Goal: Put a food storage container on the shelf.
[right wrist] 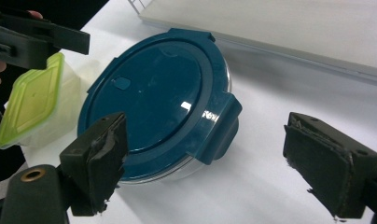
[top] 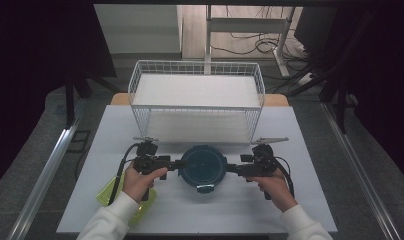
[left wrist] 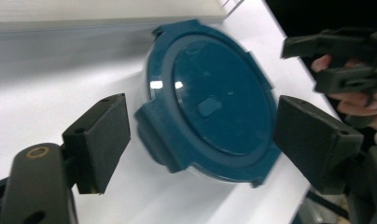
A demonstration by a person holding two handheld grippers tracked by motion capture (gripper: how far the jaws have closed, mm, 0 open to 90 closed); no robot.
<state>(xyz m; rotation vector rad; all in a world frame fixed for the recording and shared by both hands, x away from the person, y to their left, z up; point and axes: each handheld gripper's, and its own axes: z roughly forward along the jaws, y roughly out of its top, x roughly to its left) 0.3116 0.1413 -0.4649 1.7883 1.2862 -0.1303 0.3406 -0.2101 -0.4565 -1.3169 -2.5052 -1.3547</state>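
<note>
High view: one blue round container (top: 203, 166) between two open tongs (top: 179, 163).

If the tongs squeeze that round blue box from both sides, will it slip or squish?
The round blue box probably won't squish: its lid and clip flaps look like hard plastic. It might slip, since the lid is shiny and the sides curve. It sits low and flat on the table, so tipping seems unlikely.

Container (top: 203, 165) before basket (top: 197, 80)
</note>
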